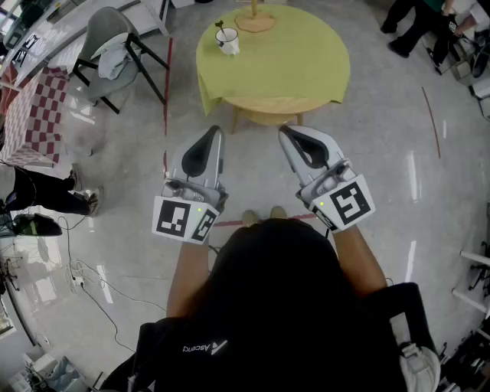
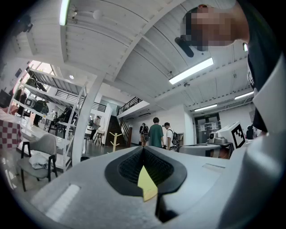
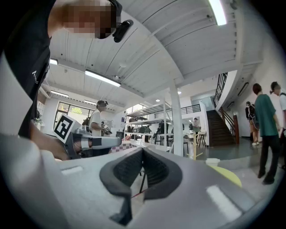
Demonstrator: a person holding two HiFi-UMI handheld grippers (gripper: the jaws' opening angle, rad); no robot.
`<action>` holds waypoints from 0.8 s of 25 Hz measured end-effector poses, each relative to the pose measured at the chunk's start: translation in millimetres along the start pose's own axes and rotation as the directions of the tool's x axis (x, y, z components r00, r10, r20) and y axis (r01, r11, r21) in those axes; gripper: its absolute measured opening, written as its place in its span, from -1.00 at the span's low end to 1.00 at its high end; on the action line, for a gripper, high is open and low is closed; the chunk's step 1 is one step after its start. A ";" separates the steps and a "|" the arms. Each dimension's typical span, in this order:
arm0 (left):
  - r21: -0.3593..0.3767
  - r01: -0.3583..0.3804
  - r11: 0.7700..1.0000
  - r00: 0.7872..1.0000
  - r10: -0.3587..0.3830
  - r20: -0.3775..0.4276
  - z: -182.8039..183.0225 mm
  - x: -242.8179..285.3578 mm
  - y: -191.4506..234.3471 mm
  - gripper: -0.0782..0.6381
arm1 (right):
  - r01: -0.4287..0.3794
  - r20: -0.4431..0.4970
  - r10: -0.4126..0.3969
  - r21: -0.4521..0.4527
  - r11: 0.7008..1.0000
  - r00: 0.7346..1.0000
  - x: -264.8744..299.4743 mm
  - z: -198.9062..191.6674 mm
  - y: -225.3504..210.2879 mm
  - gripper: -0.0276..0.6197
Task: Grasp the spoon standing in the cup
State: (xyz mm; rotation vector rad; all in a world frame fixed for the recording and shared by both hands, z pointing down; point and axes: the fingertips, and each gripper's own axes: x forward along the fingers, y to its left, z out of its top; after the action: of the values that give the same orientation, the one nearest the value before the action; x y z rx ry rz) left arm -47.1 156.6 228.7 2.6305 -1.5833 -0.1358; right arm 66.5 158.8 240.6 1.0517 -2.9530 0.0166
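Note:
A white cup (image 1: 228, 41) with a dark spoon (image 1: 220, 29) standing in it sits near the left edge of a round table with a yellow-green cloth (image 1: 283, 61), far ahead of me. Both grippers hang over the floor, short of the table. My left gripper (image 1: 215, 132) is shut with nothing in it, and its pads meet in the left gripper view (image 2: 143, 150). The right gripper (image 1: 284, 130) is also shut and empty, pointing toward the table. In the right gripper view (image 3: 142, 150) the cup (image 3: 212, 162) shows small, off to the right on the table (image 3: 227, 175).
A wooden stand (image 1: 255, 18) rises at the table's far side. A grey chair (image 1: 115, 42) with cloth on it stands left of the table, beside a red-checked table (image 1: 31, 99). People (image 1: 417, 23) stand at the far right. Cables (image 1: 92, 283) lie on the floor at the left.

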 end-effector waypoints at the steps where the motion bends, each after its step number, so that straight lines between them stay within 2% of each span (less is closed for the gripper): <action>1: -0.001 0.001 1.000 1.000 -0.001 0.000 0.6 1.0 2.7 -0.75 | -0.001 0.000 0.001 0.000 1.000 1.000 3.0 0.6 0.0 -0.91; 11: -0.021 0.015 1.000 1.000 -0.015 0.004 -5.5 5.0 27.9 -0.75 | 0.001 -0.013 -0.001 0.007 1.000 1.000 26.2 -6.7 5.0 -0.91; 20: -0.049 0.035 0.998 0.999 -0.034 0.017 -6.7 11.4 82.3 -0.75 | 0.015 -0.075 -0.016 -0.012 1.000 0.997 65.4 -17.9 17.4 -0.91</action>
State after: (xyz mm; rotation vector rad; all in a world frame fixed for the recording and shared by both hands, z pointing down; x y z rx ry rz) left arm -113.3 108.1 243.5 2.6266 -1.5199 -0.1961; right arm 4.9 131.2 259.0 1.0488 -2.8747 0.0376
